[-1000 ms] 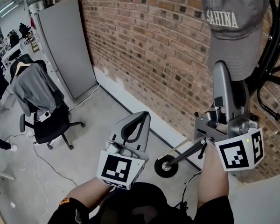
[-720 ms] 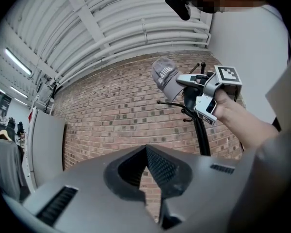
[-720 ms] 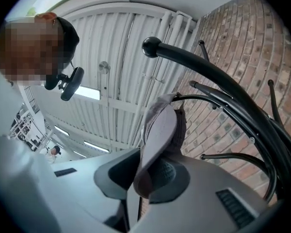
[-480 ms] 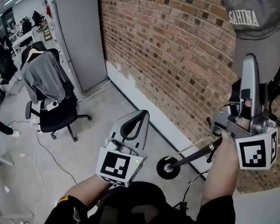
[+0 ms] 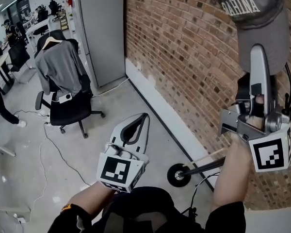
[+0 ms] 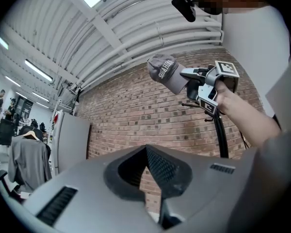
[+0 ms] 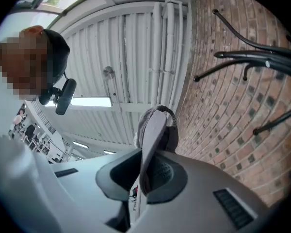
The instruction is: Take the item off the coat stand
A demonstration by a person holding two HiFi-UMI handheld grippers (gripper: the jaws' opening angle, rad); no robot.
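Note:
A grey cap (image 5: 262, 18) with white lettering hangs high against the brick wall, beside the black coat stand (image 5: 208, 166). My right gripper (image 5: 258, 52) points up at it, its jaws closing on the cap's brim (image 7: 153, 125), which is pinched between the pads. In the left gripper view the cap (image 6: 165, 72) sits at the tip of the right gripper (image 6: 191, 74). My left gripper (image 5: 143, 118) is held low and to the left, shut, with nothing in it. The stand's hooks (image 7: 247, 57) curve out to the right of the cap.
The stand's round base (image 5: 178, 174) rests on the concrete floor by the brick wall (image 5: 184, 57). A grey cabinet (image 5: 102, 33) stands against the wall farther back. An office chair draped with a grey garment (image 5: 63, 76) and loose cables (image 5: 53, 144) lie to the left.
The right gripper's jaws have come together on the cap's brim. The cap now sits tilted on the gripper. The head view has swung, and the chair and cabinet have slid right.

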